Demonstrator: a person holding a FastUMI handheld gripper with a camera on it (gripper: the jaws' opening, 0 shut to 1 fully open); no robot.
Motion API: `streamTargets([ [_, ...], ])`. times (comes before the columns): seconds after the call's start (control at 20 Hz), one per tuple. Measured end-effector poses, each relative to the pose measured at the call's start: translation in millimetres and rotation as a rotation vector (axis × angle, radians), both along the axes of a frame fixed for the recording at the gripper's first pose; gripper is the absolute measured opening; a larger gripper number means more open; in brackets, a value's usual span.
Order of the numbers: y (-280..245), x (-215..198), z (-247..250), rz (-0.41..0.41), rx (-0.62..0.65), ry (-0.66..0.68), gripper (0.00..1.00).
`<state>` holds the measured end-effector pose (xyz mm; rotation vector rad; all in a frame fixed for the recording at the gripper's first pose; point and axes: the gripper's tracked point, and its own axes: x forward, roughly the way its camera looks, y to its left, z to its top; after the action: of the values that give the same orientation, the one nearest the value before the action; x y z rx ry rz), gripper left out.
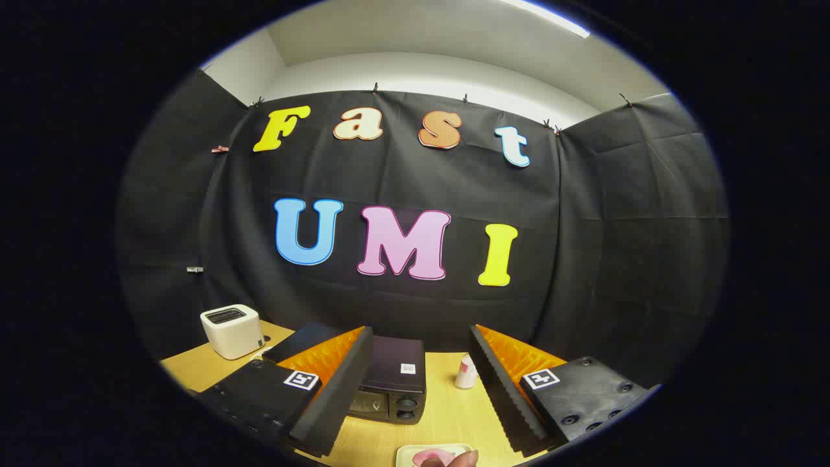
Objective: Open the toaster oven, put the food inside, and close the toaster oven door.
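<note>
The gripper (421, 389), fingers spread wide and holding nothing, hangs above the wooden table (447, 415) with the closed dark boxy toaster oven (392, 383) between them, so it should likely drop squarely toward the door's top edge before pulling.

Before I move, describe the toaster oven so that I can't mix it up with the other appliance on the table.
On the wooden table, look just ahead of the open gripper, between its fingers. The toaster oven is the low dark box there, with round knobs on its front. The white toaster stands farther left and is pale, with slots on top.
</note>
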<state>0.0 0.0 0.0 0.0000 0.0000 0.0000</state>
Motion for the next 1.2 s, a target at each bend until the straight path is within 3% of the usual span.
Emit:
streamTargets([
  [0.75, 13, 1, -2, -0.002, -0.016, -0.004, 0.97],
  [1.2, 85, 30, -17, 0.054, 0.013, 0.012, 0.97],
])
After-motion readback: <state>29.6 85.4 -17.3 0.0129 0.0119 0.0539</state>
